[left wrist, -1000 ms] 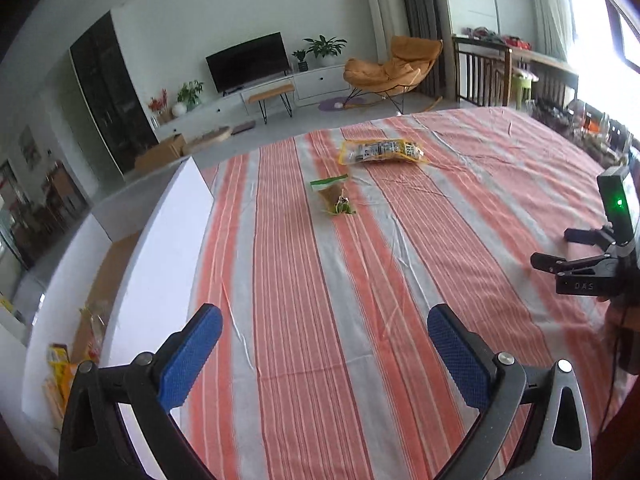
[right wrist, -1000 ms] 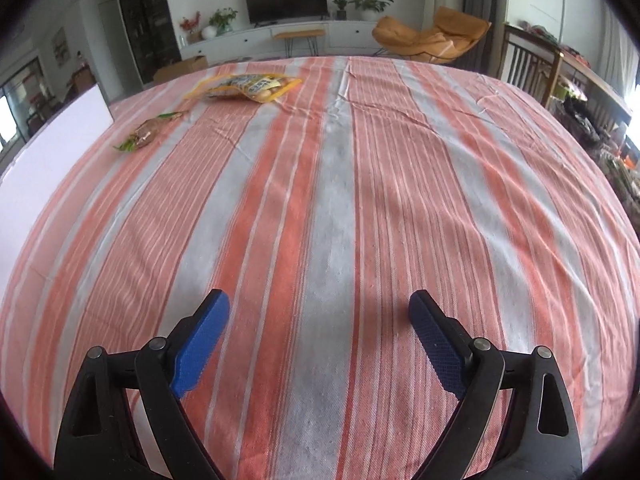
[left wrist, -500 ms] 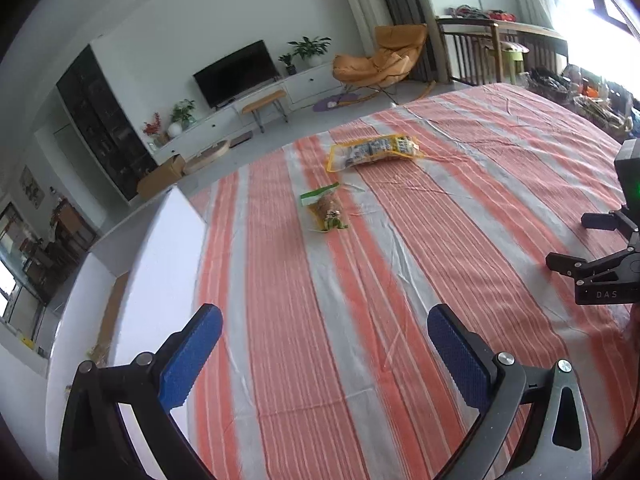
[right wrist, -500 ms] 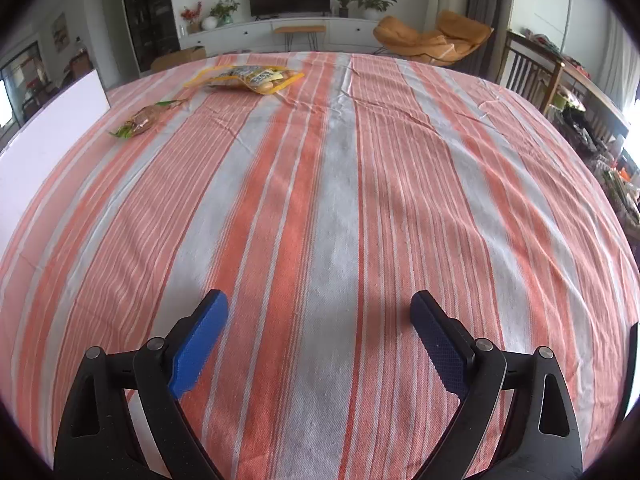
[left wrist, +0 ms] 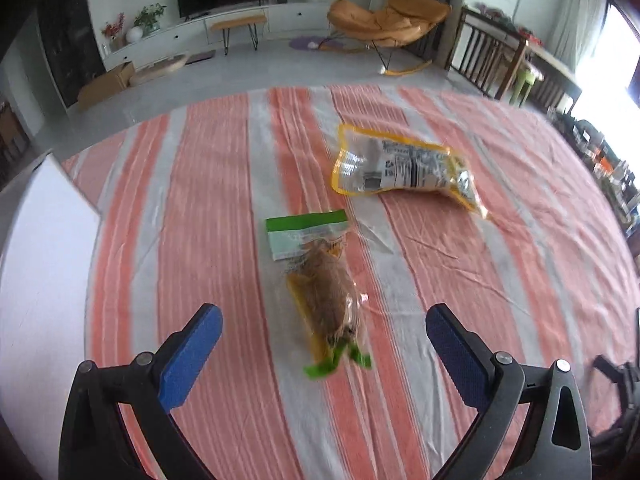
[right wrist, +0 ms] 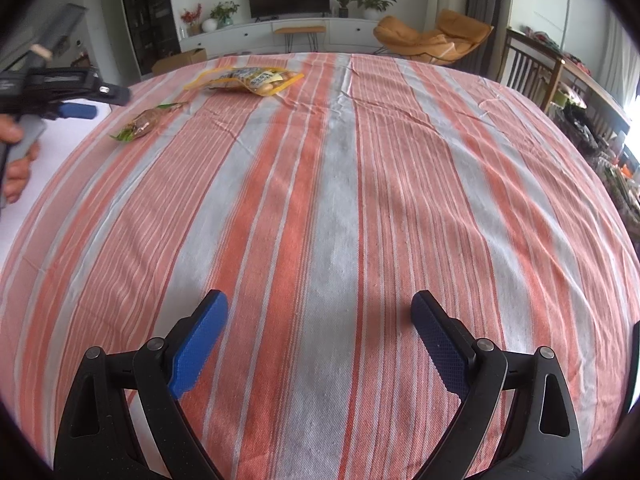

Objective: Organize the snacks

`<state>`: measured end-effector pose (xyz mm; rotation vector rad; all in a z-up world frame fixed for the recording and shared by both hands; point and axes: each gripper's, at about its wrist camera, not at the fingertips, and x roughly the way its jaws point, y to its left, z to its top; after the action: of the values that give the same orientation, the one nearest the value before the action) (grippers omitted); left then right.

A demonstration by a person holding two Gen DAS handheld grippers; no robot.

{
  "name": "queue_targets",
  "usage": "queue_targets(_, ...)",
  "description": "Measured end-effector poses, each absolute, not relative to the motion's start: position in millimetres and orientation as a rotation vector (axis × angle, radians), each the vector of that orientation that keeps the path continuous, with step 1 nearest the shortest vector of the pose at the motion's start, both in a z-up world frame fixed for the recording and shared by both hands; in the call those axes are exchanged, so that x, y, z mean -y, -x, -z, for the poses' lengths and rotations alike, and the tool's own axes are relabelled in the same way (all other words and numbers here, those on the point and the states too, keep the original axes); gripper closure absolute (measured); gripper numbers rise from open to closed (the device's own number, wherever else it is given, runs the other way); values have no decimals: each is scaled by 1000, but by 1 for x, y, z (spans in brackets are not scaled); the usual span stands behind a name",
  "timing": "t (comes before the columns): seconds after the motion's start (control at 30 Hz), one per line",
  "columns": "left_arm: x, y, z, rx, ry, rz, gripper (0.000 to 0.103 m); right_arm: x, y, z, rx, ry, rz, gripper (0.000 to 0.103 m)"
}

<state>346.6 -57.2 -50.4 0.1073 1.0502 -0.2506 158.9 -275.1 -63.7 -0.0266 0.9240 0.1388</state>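
The step in hand looks like the approach to a pick: the left gripper point(left wrist: 324, 354) hangs tilted down over the brown snack packet point(left wrist: 326, 298), its blue fingers point(left wrist: 192, 356) wide apart with nothing between the pads — the packet lies on the cloth just ahead of them, roughly centred in the gap, not yet touched. The packet is a clear wrapper with a green-and-white header at its far end and a green twist at the near end. Beyond it and a little to the right lies the yellow-edged snack bag point(left wrist: 404, 168), flat on the striped table point(left wrist: 200, 200), apart from the brown packet. A white box wall point(left wrist: 44, 248) stands at the left edge of the table; I judge it the likely place for the snacks, though its inside is out of sight.

The right gripper point(right wrist: 320, 336) hovers over bare cloth well apart from both snacks, fingers spread and empty.

The next move probably calls for lowering the left fingers to straddle the packet's body — across its narrow width rather than on the crinkly ends — then closing gently, since the wrapper looks soft and may slip.
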Motion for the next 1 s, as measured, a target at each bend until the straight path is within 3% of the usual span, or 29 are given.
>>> queue_targets(0.07, 73, -353, 63, -1057, -186, 257, 10, 276, -159, 63, -923, 19, -143, 8)
queue_targets(0.13, 86, -354, 73, -1045, -281, 220, 42, 277, -159, 63, -922, 13, -147, 8)
queue_targets(0.37, 51, -299, 76, -1013, -143, 192, 45, 277, -158, 63, -920, 5, -152, 7)
queue_targets(0.63, -6, -210, 77, -980, -35, 130, 40, 277, -159, 63, -921, 10, -150, 7)
queue_targets(0.67, -7, -213, 81, -986, -30, 123, 38, 277, -159, 63, -921, 11, -149, 7)
queue_targets(0.73, -4, -215, 85, -968, -51, 109, 17, 277, -159, 63, -922, 13, -147, 7)
queue_targets(0.83, -2, -219, 92, -938, -64, 83, 2, 278, -159, 63, -922, 13, -145, 7)
queue_targets(1.0, -9, -225, 92, -942, -35, 76, 0, 278, -158, 63, -922, 11, -145, 7)
